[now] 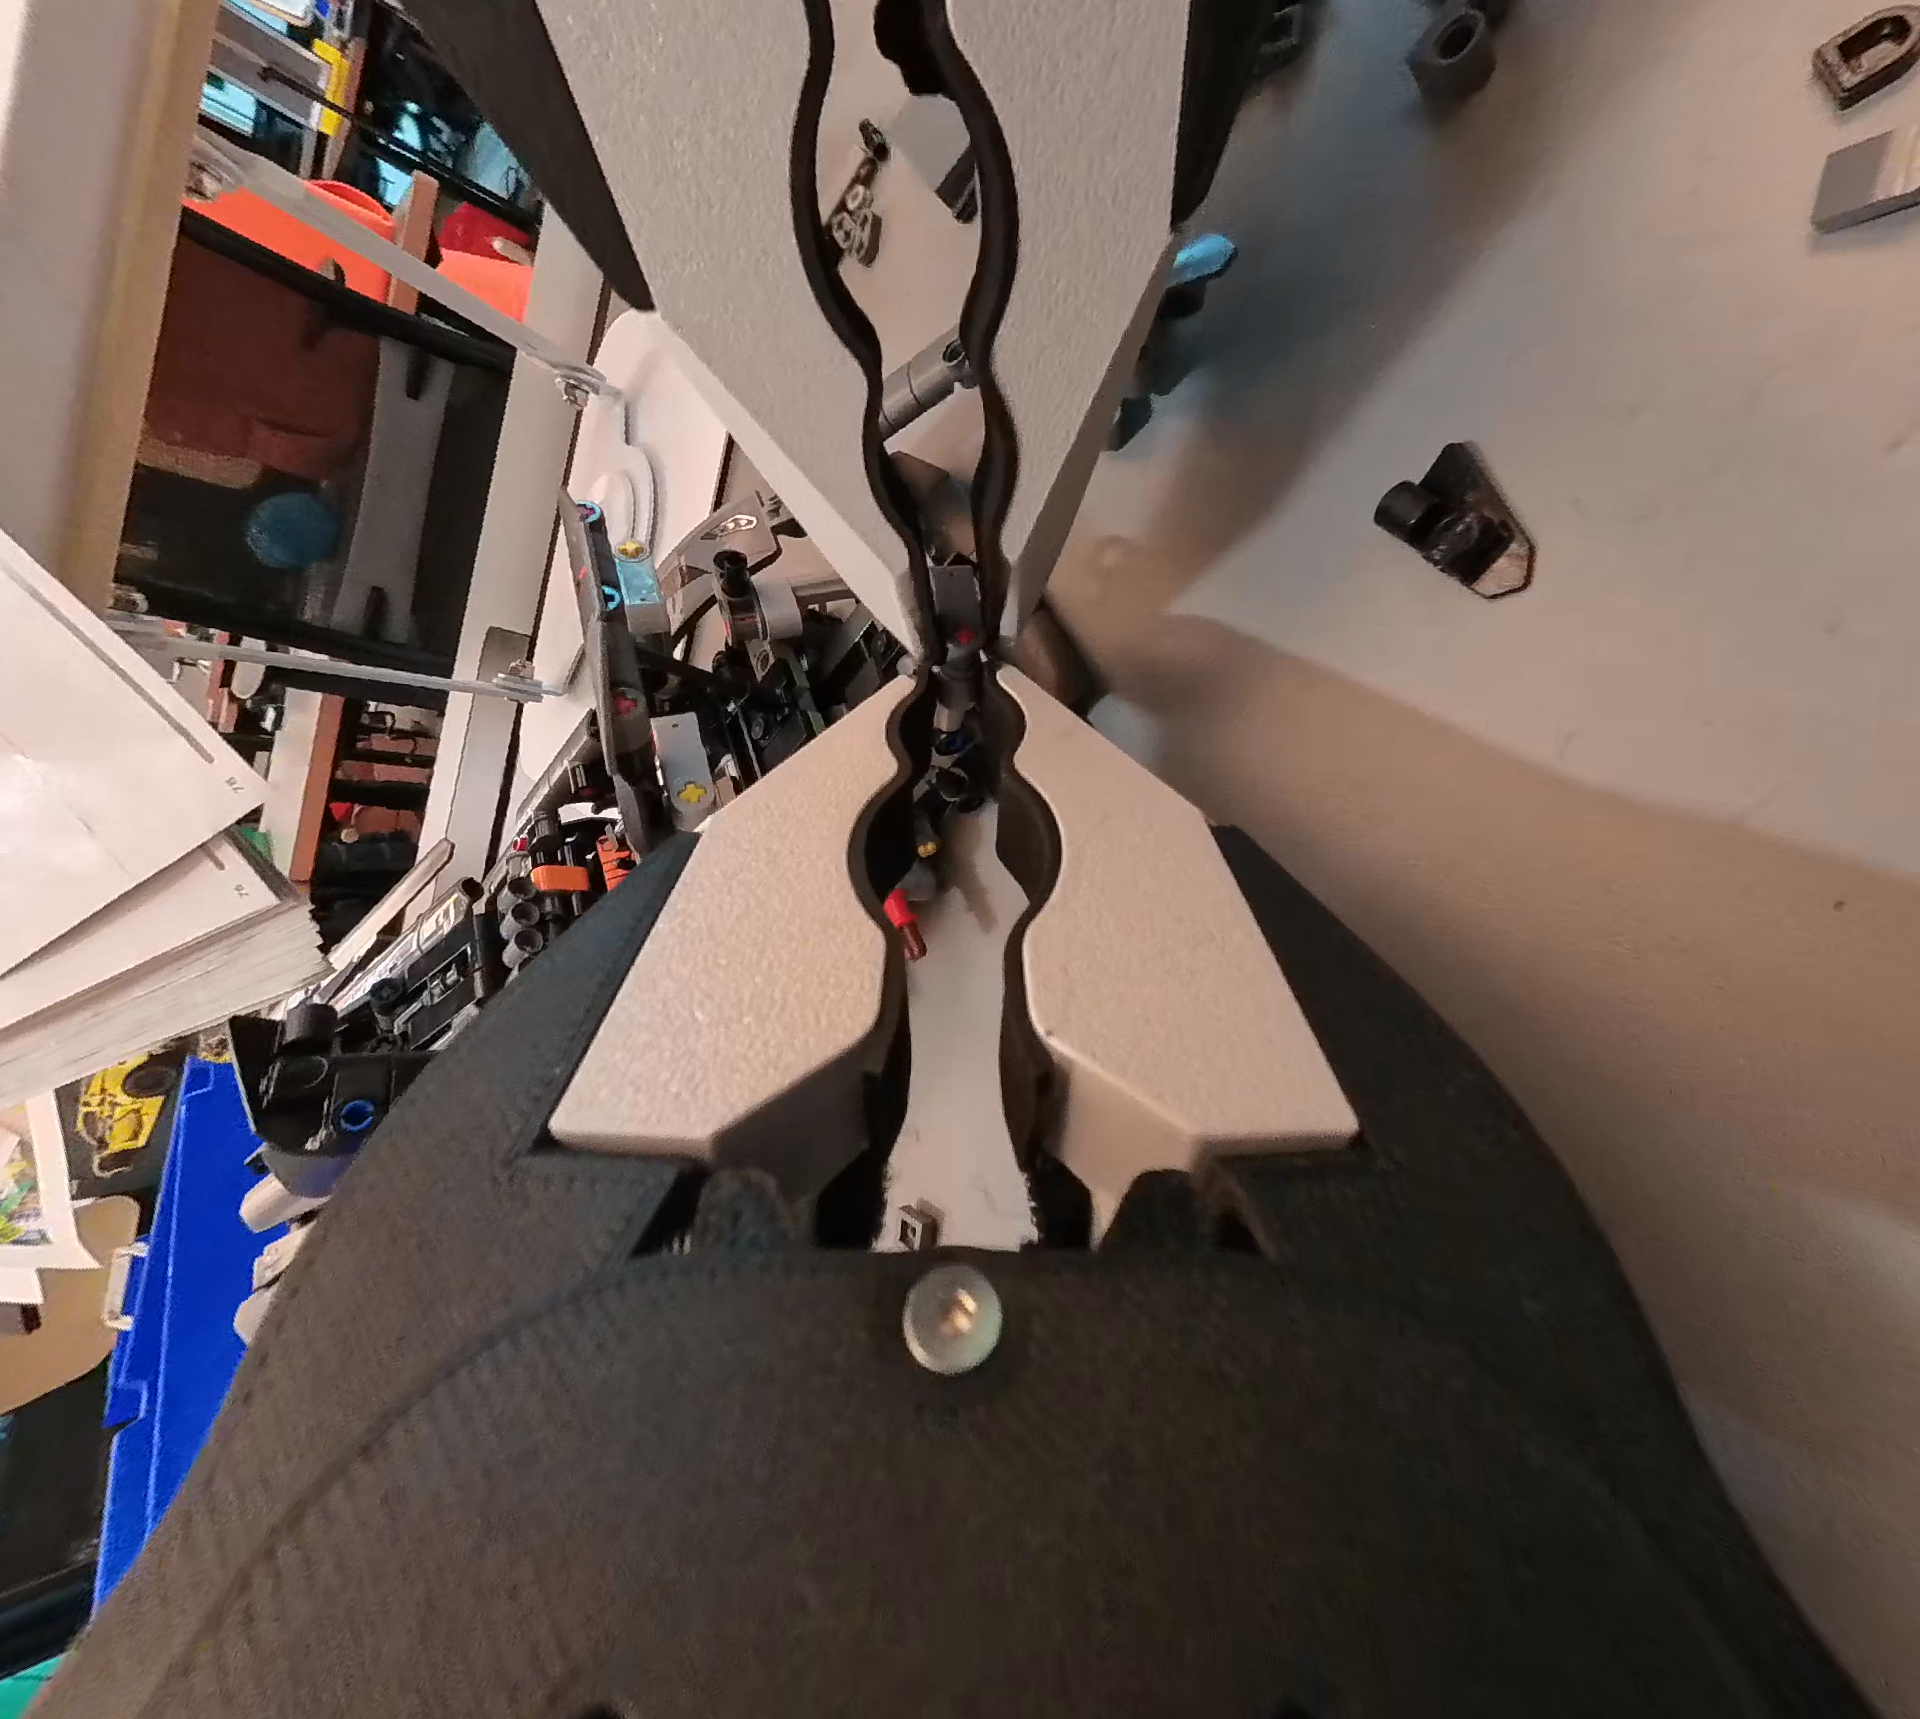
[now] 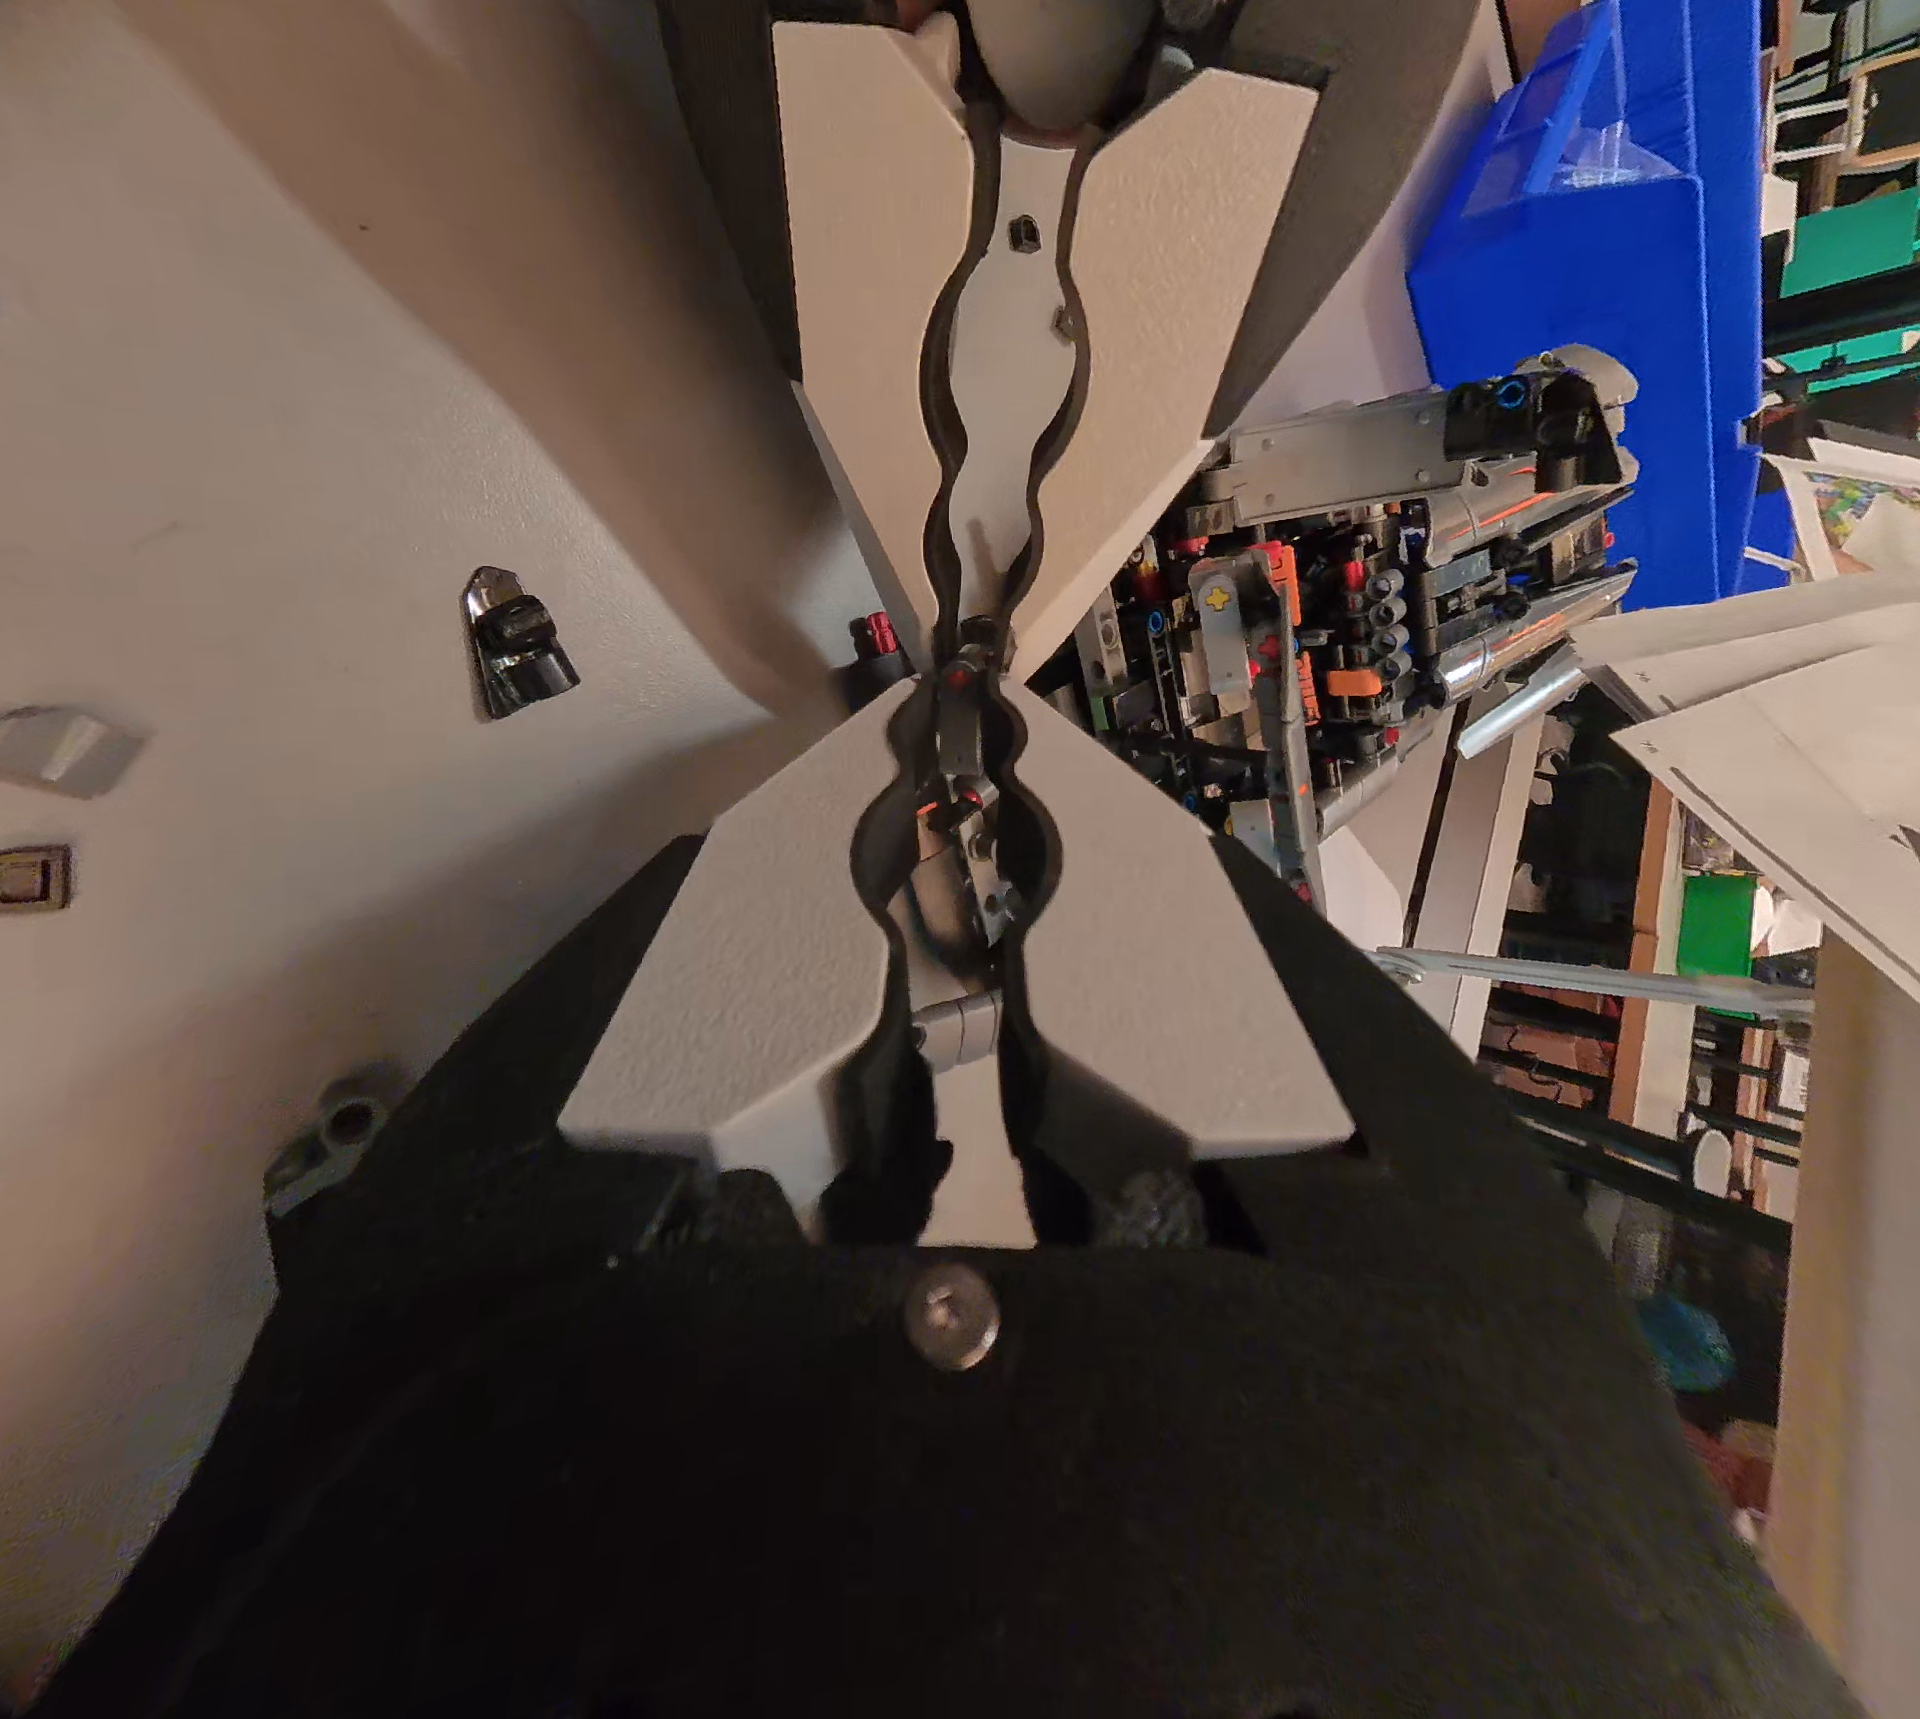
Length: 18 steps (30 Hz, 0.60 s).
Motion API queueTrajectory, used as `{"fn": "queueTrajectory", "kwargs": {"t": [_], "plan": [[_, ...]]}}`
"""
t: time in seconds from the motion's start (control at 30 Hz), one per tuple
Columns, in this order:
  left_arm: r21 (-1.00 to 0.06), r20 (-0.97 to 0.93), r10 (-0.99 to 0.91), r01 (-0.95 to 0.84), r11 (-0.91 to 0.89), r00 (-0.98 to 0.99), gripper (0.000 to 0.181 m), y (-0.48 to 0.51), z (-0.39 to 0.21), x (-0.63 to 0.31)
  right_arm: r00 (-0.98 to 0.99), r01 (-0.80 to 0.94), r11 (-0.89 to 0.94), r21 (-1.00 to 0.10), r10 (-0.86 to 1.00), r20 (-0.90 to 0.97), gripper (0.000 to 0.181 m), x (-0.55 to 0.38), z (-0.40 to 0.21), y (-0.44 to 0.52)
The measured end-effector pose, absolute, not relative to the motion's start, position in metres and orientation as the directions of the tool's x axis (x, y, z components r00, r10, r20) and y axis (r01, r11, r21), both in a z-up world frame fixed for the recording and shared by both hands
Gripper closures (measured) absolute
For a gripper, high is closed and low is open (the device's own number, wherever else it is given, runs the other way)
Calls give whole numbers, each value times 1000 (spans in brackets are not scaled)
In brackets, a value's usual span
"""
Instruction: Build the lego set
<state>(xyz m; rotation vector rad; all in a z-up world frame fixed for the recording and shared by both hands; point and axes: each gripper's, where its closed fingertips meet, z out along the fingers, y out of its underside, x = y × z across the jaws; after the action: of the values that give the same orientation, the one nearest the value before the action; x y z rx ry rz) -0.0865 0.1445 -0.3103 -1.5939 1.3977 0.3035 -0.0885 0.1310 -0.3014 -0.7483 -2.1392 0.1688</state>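
Observation:
My two grippers meet tip to tip above the white table [image 1: 1558,319]. My left gripper [image 1: 956,682] comes in from the bottom of the left wrist view, and its jaws are shut on a small grey and black lego sub-assembly [image 1: 953,599] with a red pin. My right gripper [image 1: 956,620] comes in from the top and is shut on the same piece. In the right wrist view my right gripper [image 2: 961,698] grips the dark grey part [image 2: 961,739], and my left gripper [image 2: 971,620] faces it. The large lego model [image 2: 1403,609] stands just beyond them.
Loose dark and grey lego pieces [image 1: 1455,521] [image 2: 514,646] lie scattered on the table. A blue bin [image 2: 1610,215] and an open instruction booklet [image 1: 104,838] sit beside the model [image 1: 727,682]. Cluttered shelves stand behind. Both grippers' tips are close together, under 4 cm apart.

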Motion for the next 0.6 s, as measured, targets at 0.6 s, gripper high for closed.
{"fn": "queueTrajectory", "kwargs": {"t": [0.6], "plan": [[-491, -694, -643, -866, 96, 323, 174, 145, -314, -90, -493, 440, 825, -353, 551, 673, 177, -83, -302, 130]]}}
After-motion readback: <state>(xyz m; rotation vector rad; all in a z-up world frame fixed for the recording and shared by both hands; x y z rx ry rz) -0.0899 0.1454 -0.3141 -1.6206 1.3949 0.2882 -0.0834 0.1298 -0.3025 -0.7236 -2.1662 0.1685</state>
